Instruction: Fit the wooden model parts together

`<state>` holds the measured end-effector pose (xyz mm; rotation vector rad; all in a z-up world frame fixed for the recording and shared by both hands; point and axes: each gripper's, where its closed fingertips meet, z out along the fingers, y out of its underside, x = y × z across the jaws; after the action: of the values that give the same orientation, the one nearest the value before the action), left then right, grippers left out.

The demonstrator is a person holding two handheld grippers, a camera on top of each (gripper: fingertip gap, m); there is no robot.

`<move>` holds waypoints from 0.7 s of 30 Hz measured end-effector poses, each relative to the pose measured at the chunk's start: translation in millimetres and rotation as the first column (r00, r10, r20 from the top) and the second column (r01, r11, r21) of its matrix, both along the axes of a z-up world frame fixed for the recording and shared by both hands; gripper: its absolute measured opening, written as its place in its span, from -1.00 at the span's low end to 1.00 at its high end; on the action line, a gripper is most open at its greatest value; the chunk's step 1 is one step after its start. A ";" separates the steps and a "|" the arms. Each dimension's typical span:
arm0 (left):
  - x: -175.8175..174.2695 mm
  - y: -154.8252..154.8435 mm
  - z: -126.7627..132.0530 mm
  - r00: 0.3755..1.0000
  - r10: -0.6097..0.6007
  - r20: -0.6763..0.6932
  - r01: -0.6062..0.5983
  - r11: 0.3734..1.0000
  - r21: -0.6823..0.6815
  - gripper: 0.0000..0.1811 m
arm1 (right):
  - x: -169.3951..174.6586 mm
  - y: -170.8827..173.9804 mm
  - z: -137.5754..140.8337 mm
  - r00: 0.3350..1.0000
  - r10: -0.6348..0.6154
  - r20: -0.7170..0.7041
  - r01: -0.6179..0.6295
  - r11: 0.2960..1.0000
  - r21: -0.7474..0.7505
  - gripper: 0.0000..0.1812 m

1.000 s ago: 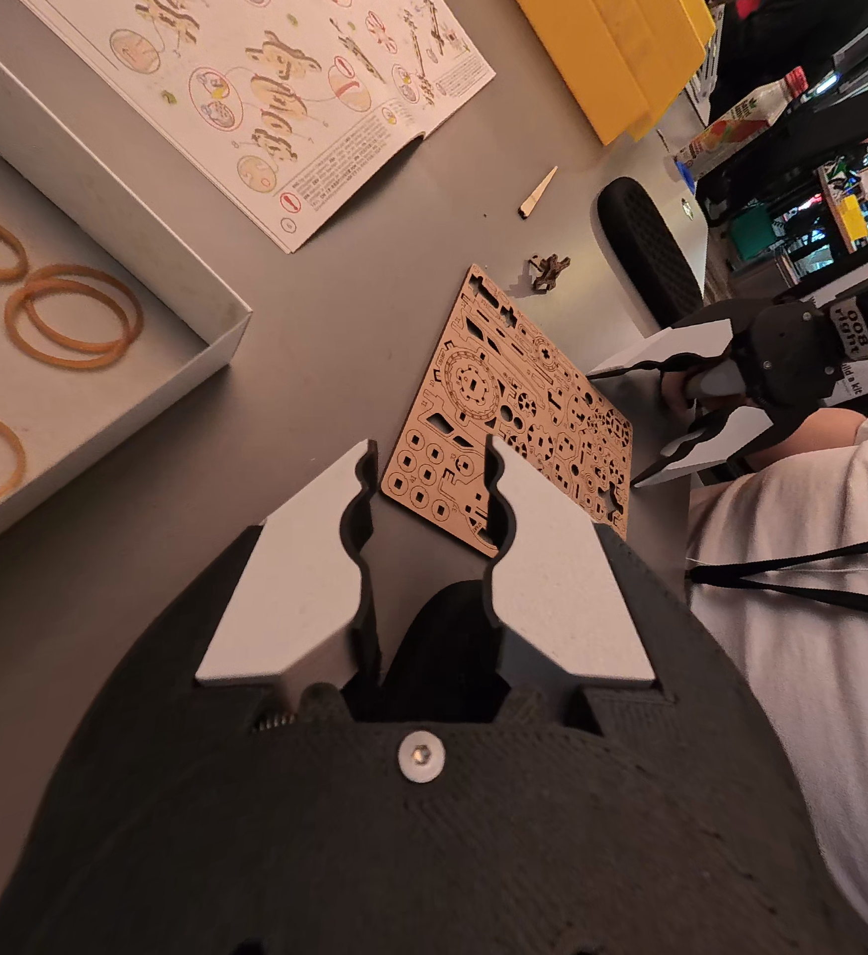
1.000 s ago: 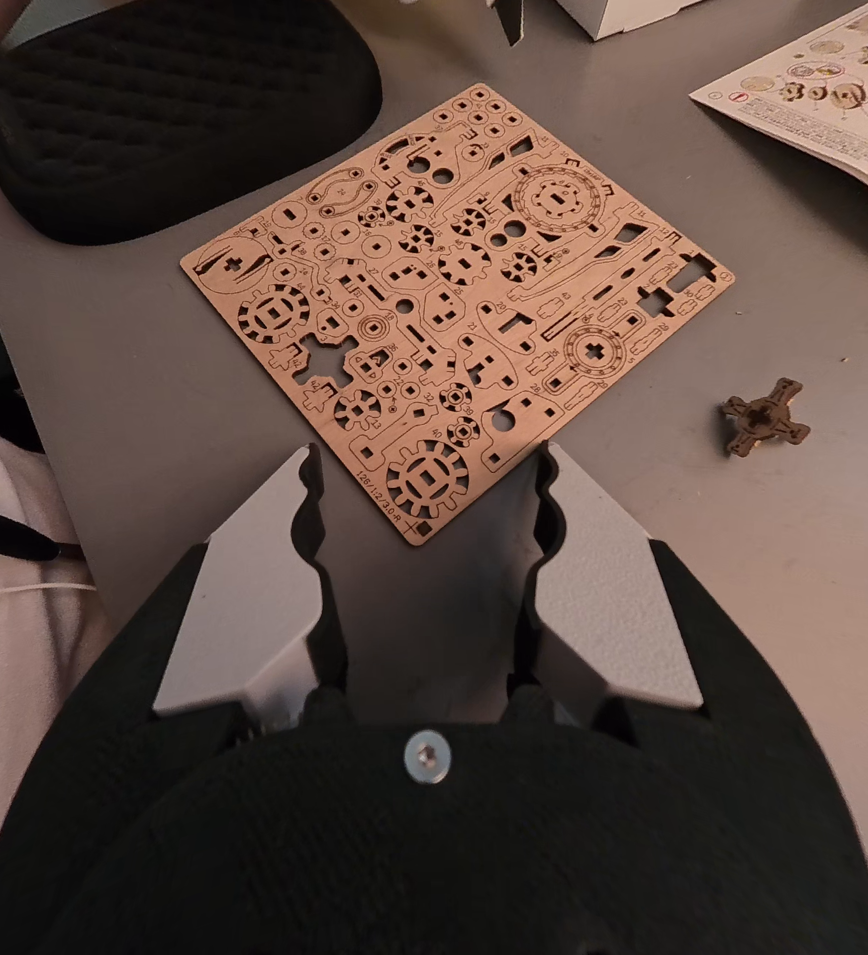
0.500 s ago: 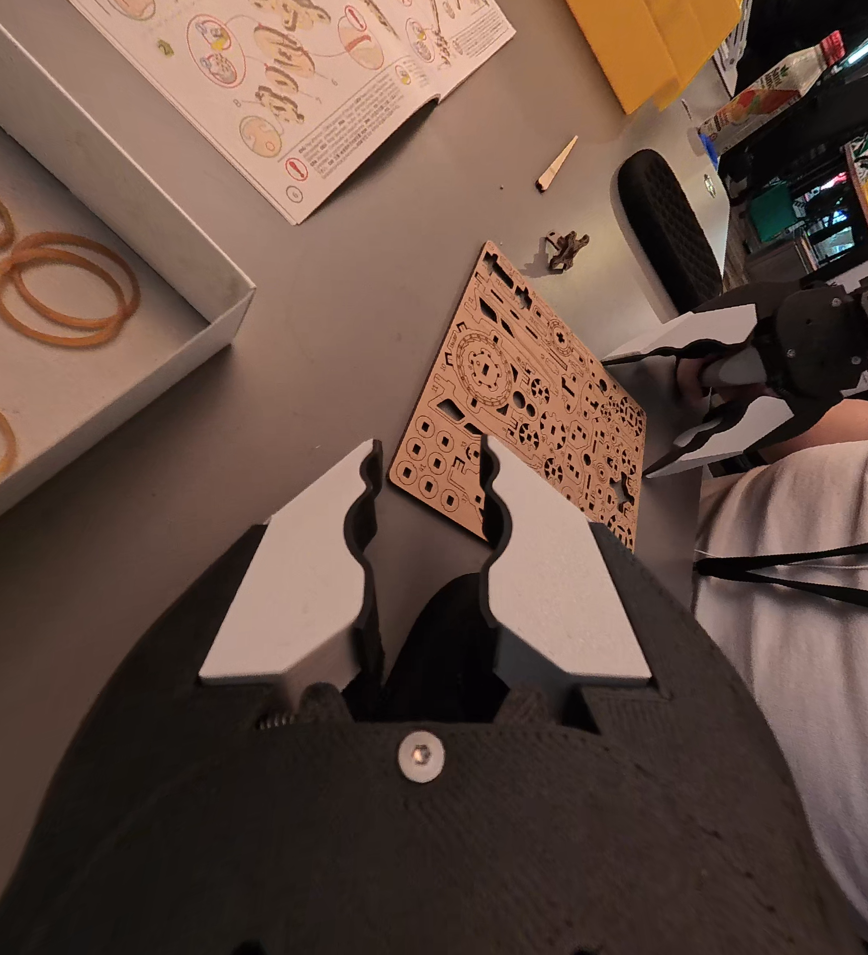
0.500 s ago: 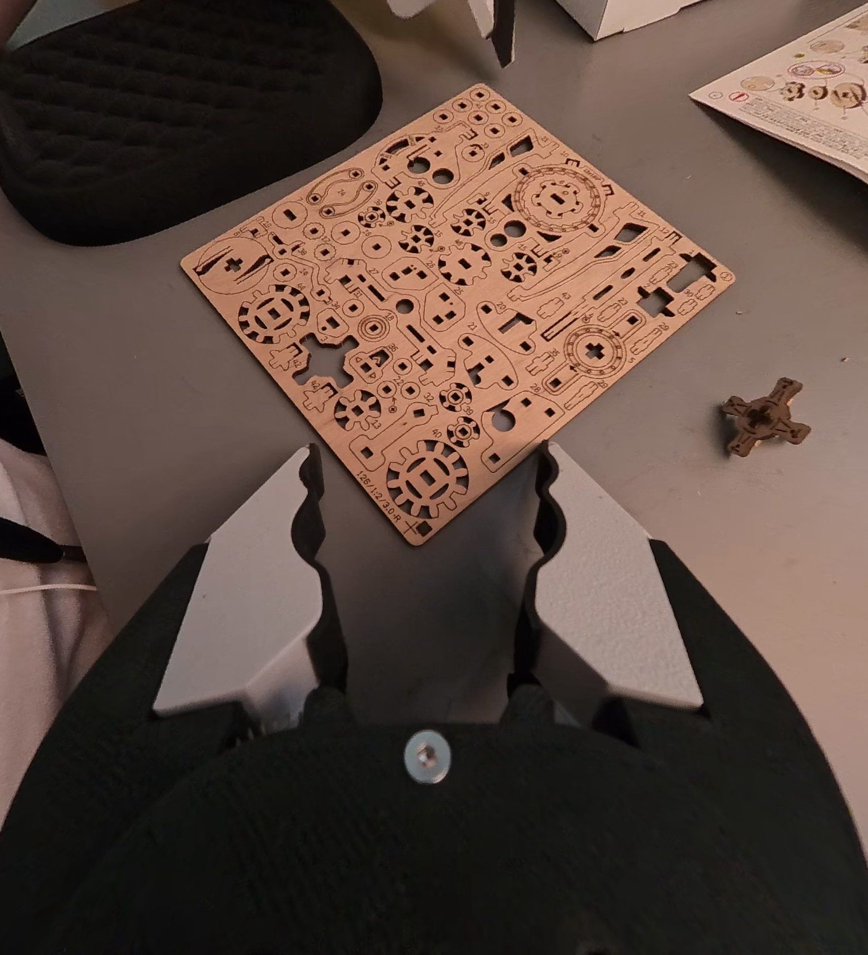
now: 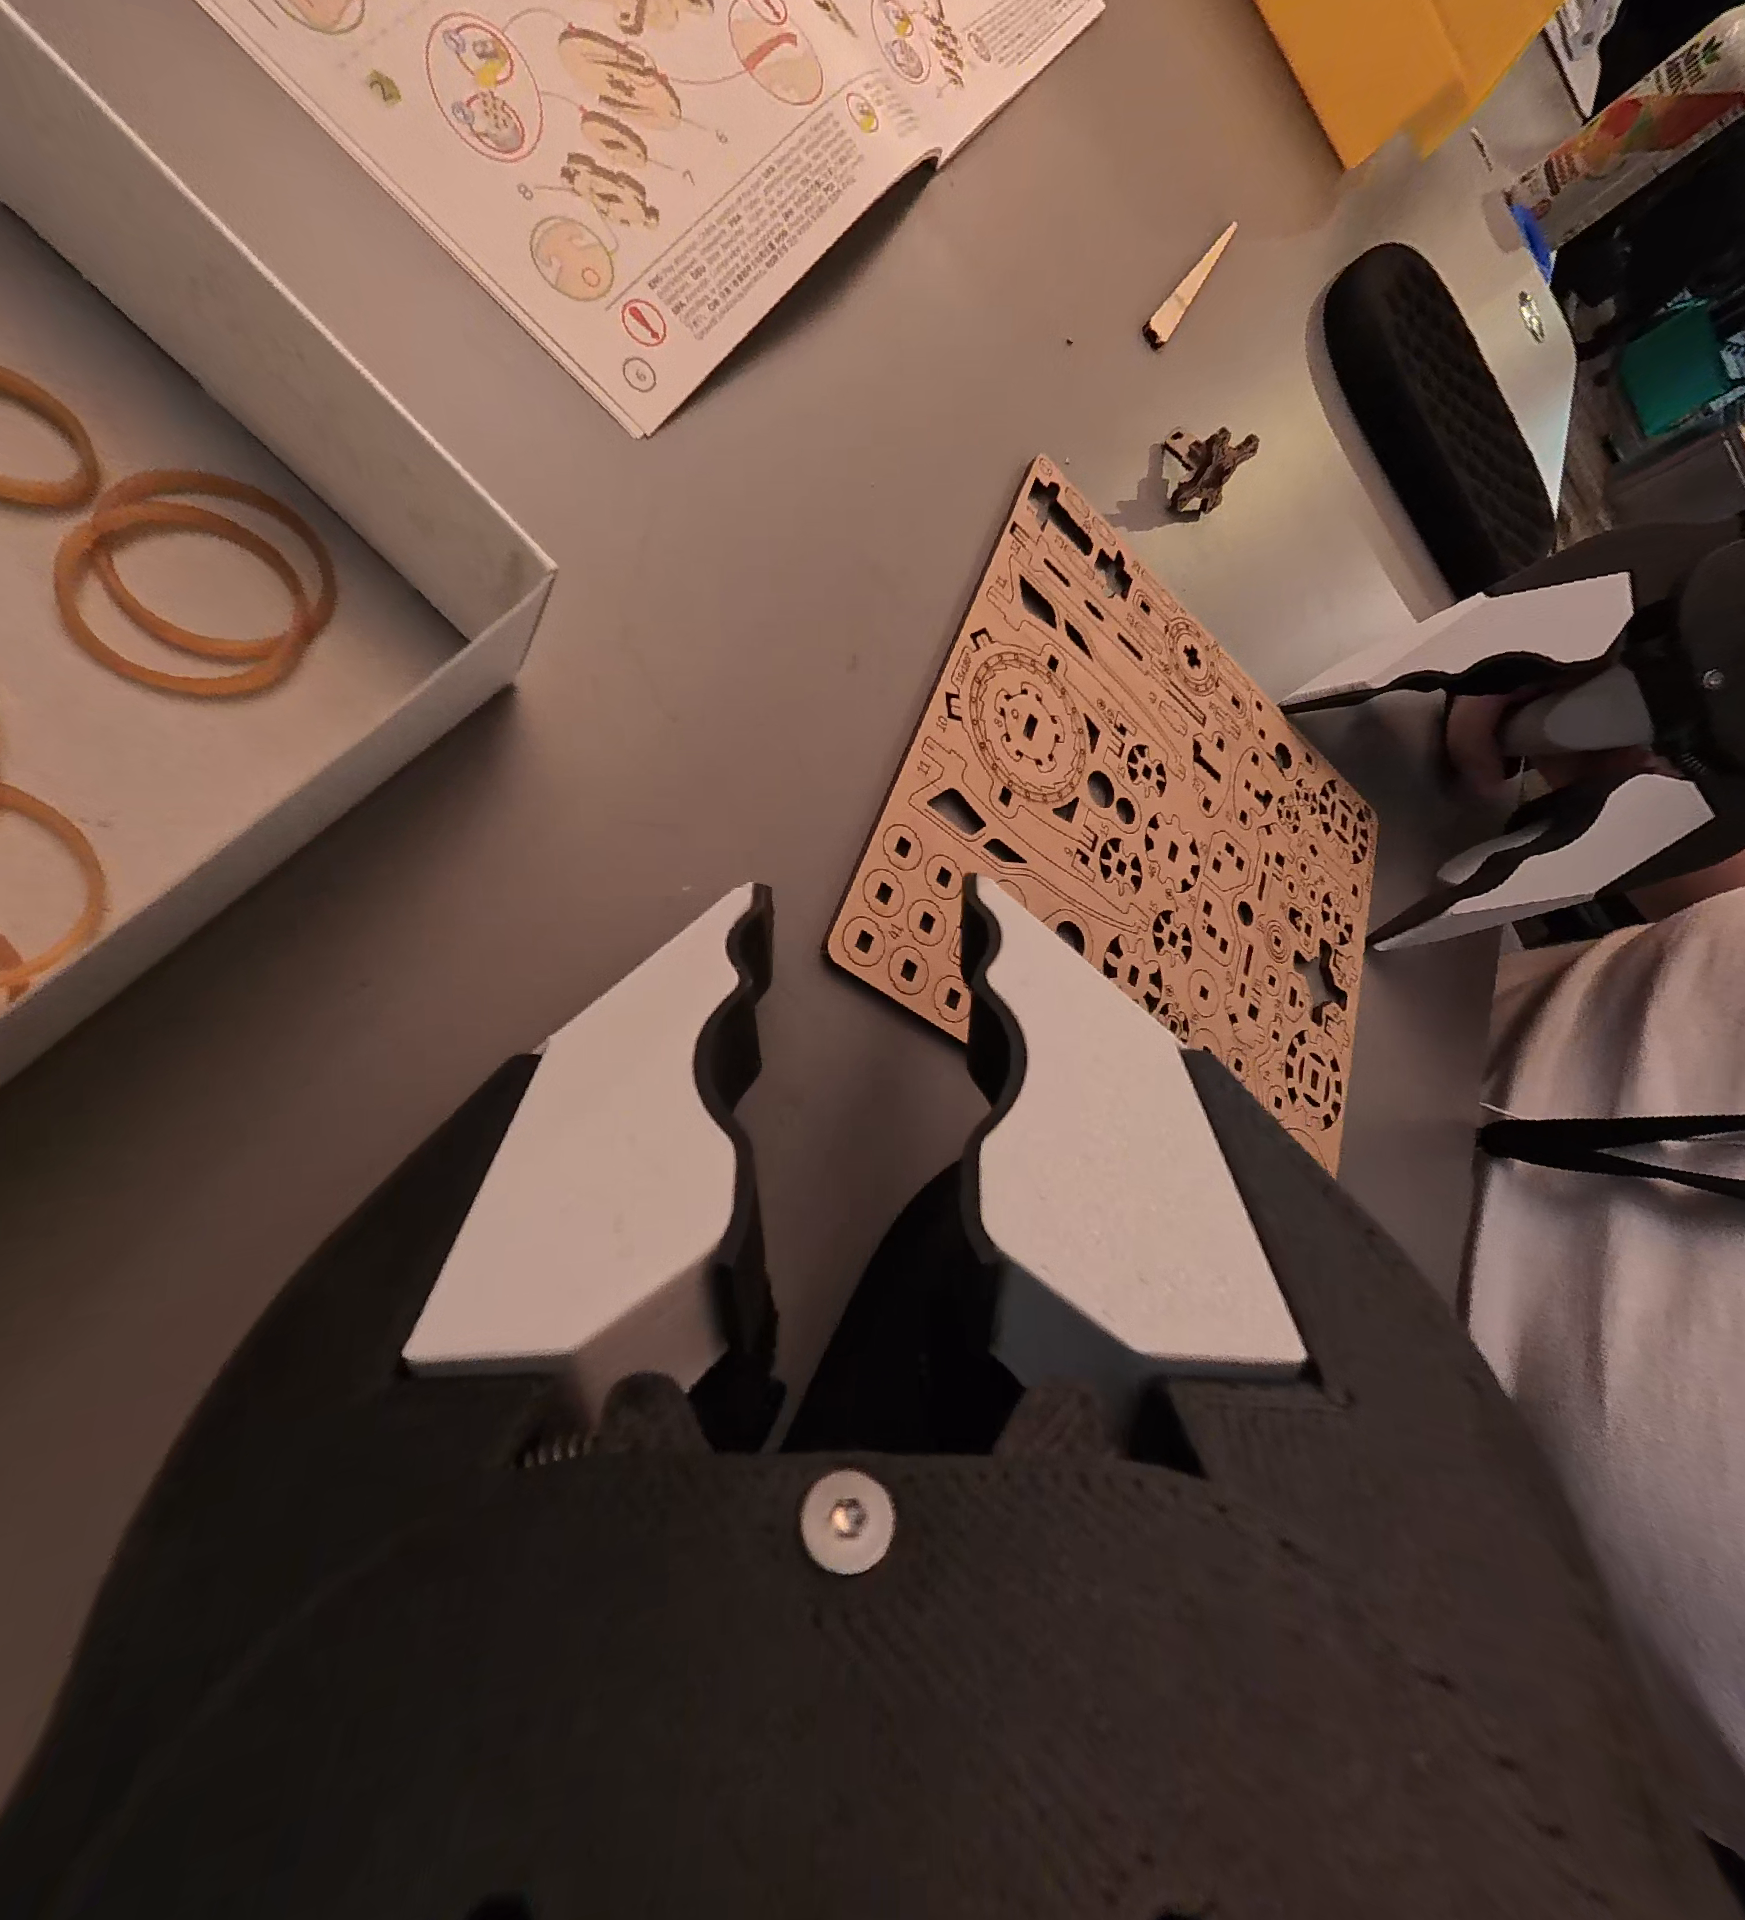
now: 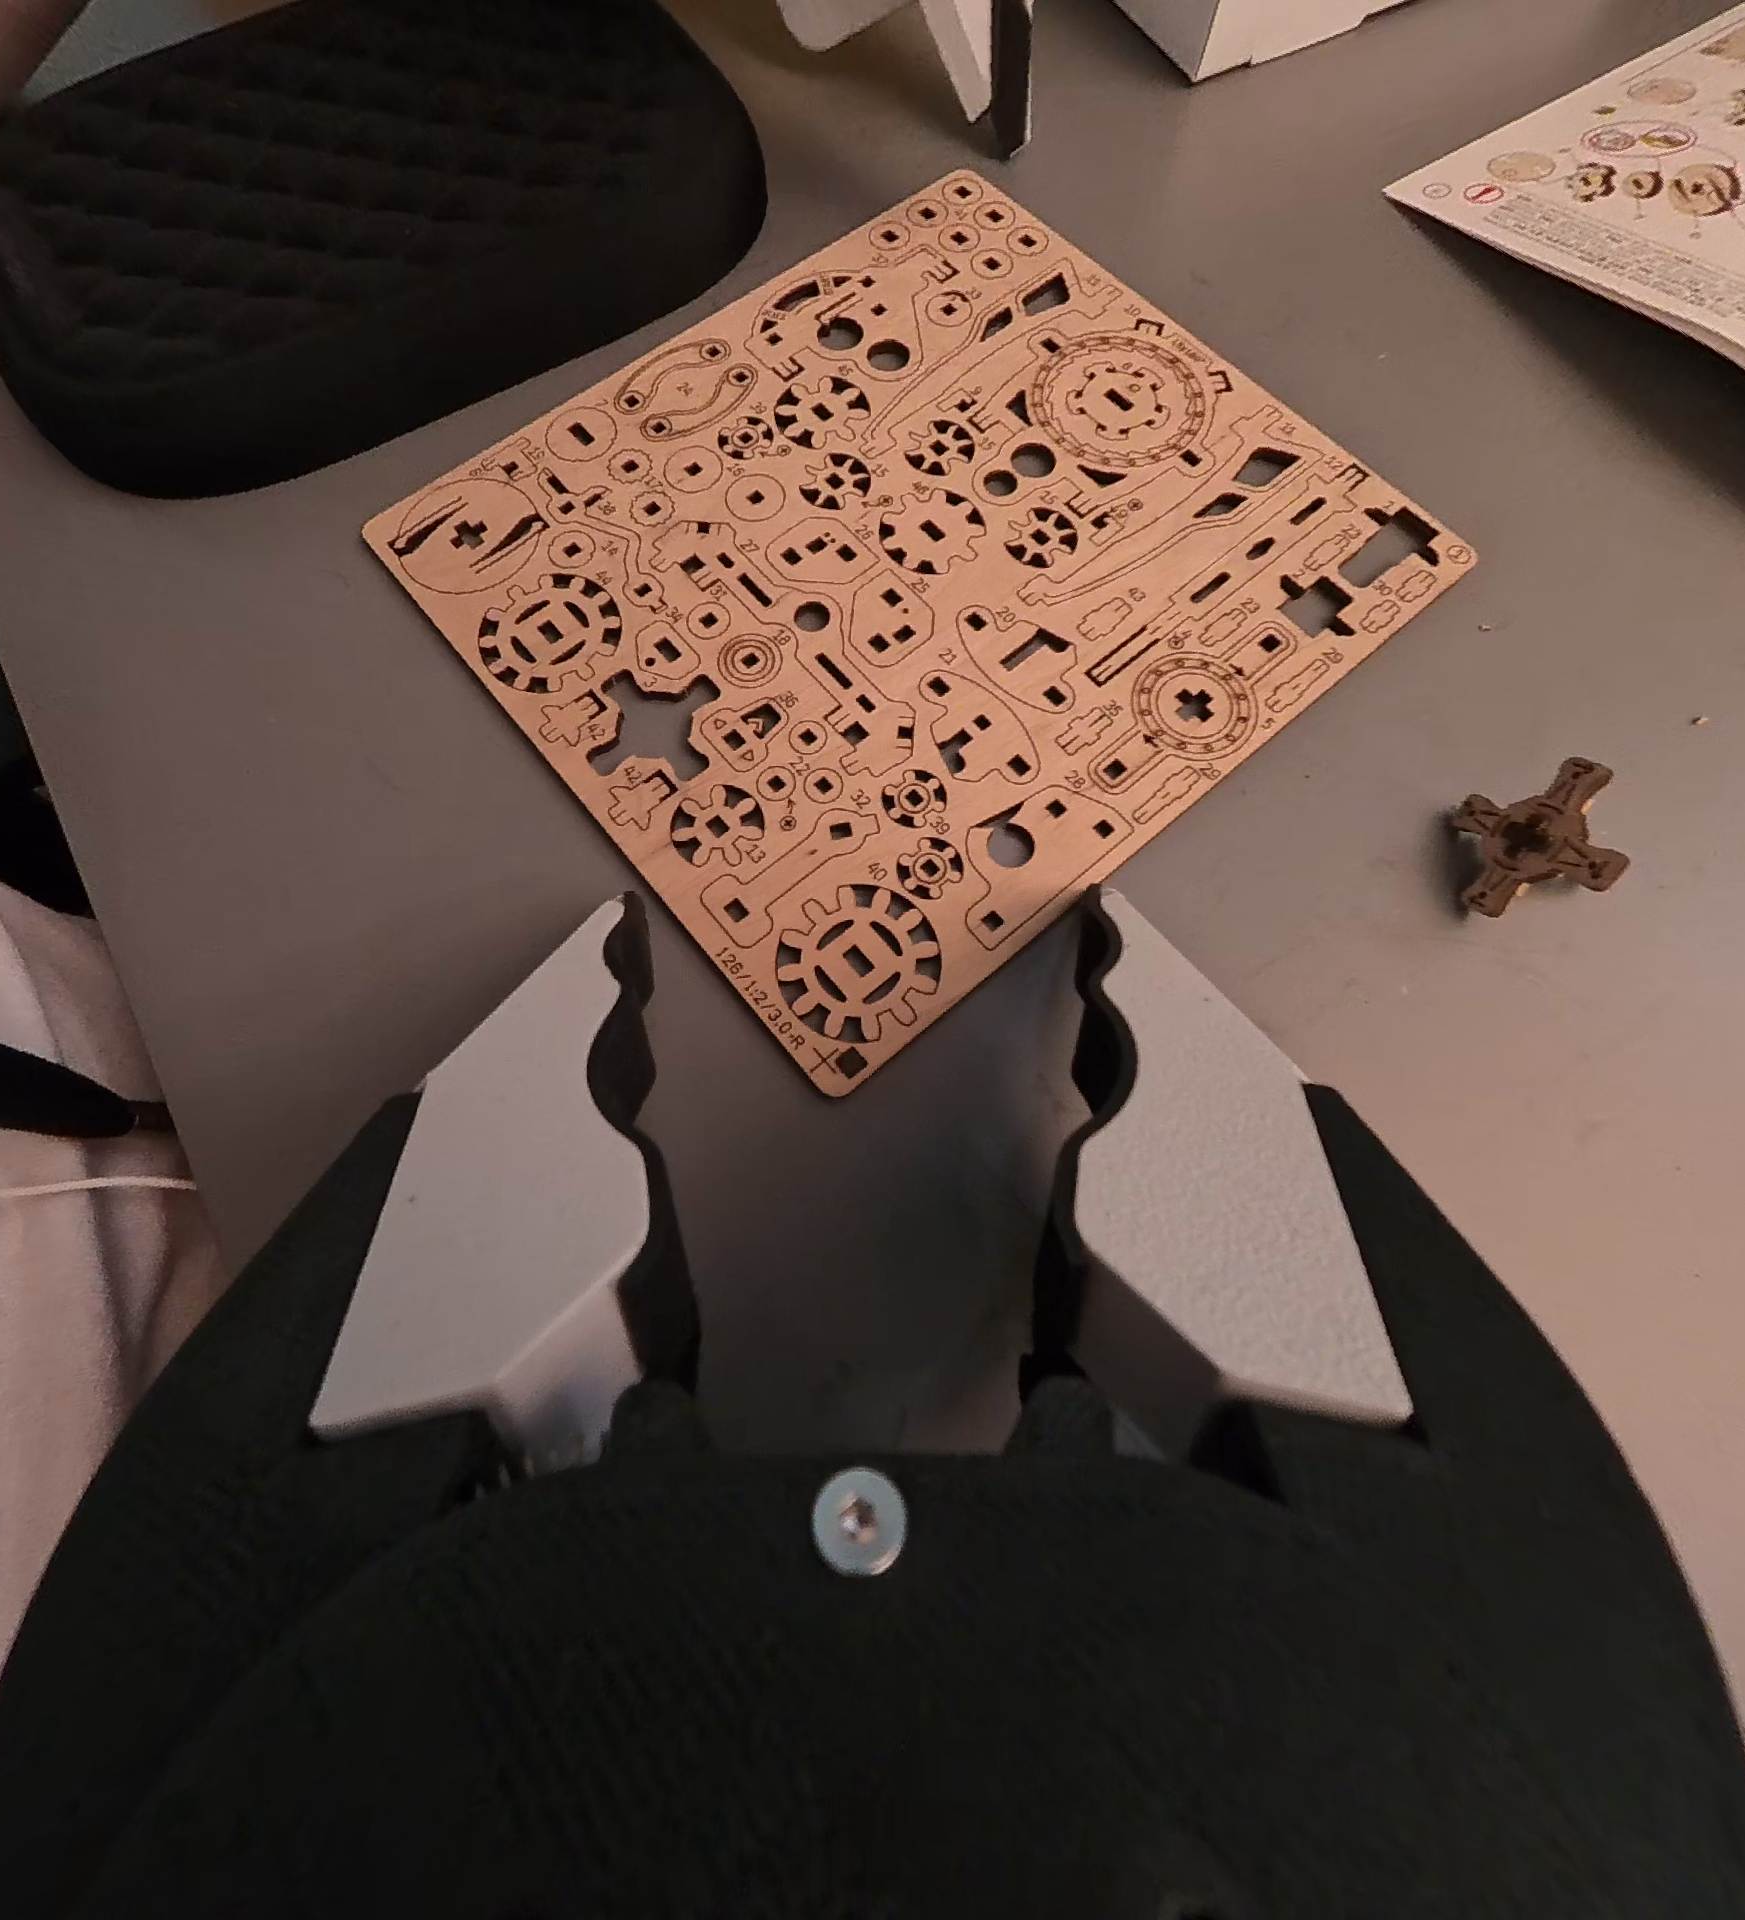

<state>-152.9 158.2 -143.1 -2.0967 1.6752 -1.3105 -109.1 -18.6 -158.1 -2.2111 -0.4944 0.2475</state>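
A square laser-cut wooden parts sheet (image 6: 909,582) lies flat on the grey table; it also shows in the left wrist view (image 5: 1138,831). A small dark cross-shaped wooden piece (image 6: 1533,836) lies loose to its right, and shows in the left wrist view (image 5: 1211,483). My right gripper (image 6: 860,904) is open and empty, hovering over the sheet's near corner. My left gripper (image 5: 866,904) is open and empty, just short of the sheet's opposite side. Its fingertips (image 6: 993,83) show at the top of the right wrist view. The right gripper (image 5: 1330,821) shows at the right of the left wrist view.
A white box (image 5: 494,582) holding several rubber bands (image 5: 193,582) sits left. An open instruction booklet (image 5: 691,156) lies behind it. A black quilted pad (image 6: 348,229), a pale wooden wedge (image 5: 1190,291) and a yellow bin (image 5: 1398,62) lie around. A person's white shirt (image 5: 1657,1351) is at the table edge. One gripper's finger ends stand about 20 cm off the other's. About 7 cm separates my right fingertips from the small dark cross-shaped wooden piece (image 6: 1533,836). Look for it in the left wrist view (image 5: 1223,470) too.
My left gripper has moved closer to the sheet; its fingertips now reach further into the top of the right wrist view. The right gripper has stayed still.
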 end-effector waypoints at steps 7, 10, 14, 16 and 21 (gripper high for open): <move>1.1 -1.5 -0.1 1.000 -0.008 0.005 0.008 1.000 0.000 -0.62 | 0.2 0.0 0.2 1.000 -0.001 -0.001 0.001 1.000 0.000 -0.10; 1.5 -2.9 -0.2 1.000 -0.016 0.006 0.016 1.000 -0.001 -0.63 | 0.4 0.0 0.2 1.000 -0.002 -0.003 0.002 1.000 0.000 -0.10; 2.8 -5.8 -0.8 1.000 -0.028 0.007 0.028 1.000 0.002 -0.65 | 0.7 0.2 0.3 1.000 -0.004 -0.003 0.004 1.000 0.000 -0.11; 3.2 -7.3 -1.0 0.999 -0.036 0.007 0.036 0.999 0.006 -0.65 | 0.7 0.2 0.3 1.000 -0.004 -0.003 0.004 1.000 0.000 -0.11; 3.0 -10.0 -1.0 0.999 -0.050 0.006 0.050 0.999 0.006 -0.65 | 0.7 0.1 0.2 1.000 -0.004 -0.002 0.004 1.000 0.001 -0.11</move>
<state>-150.0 148.2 -144.1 -2.0581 1.7371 -1.3237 -108.3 -18.5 -157.9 -2.2108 -0.4885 0.2472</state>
